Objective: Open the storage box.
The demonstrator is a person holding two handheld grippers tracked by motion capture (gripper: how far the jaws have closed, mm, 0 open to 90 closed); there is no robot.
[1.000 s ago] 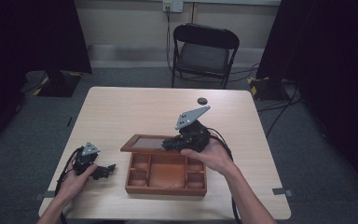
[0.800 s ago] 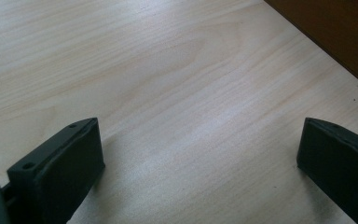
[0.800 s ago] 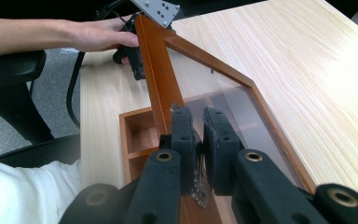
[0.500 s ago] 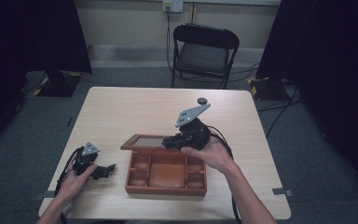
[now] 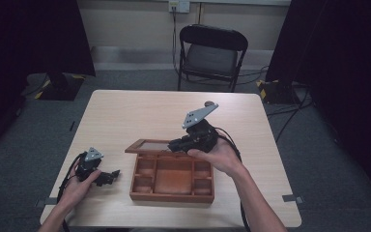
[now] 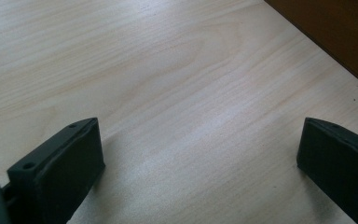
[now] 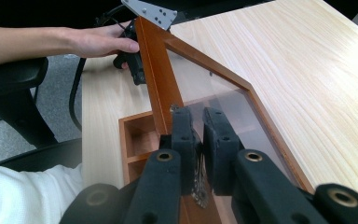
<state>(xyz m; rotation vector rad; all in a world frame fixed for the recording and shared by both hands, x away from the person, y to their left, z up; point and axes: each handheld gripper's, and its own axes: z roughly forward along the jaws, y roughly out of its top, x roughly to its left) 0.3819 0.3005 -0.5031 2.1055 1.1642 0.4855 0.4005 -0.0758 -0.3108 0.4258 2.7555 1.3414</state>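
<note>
A wooden box [image 5: 171, 193] with several compartments sits on the table, its glass-paned lid [image 5: 149, 144] lifted at the far side. My right gripper [image 5: 175, 144] reaches the lid from the right. In the right gripper view, the right gripper [image 7: 198, 116] is shut on the lid's near frame edge, where a small metal clasp [image 7: 199, 189] hangs; the lid frame [image 7: 156, 65] slants up over the box wall [image 7: 123, 140]. My left gripper [image 5: 111, 175] rests on the table left of the box. The left gripper [image 6: 200, 135] is open over bare wood, the box side [image 6: 335, 28] beyond it.
A small dark round object [image 5: 209, 103] lies on the table [image 5: 125, 111] behind the right gripper. A black folding chair [image 5: 212, 48] stands past the table's far edge. Cables trail from both grippers toward the near edge.
</note>
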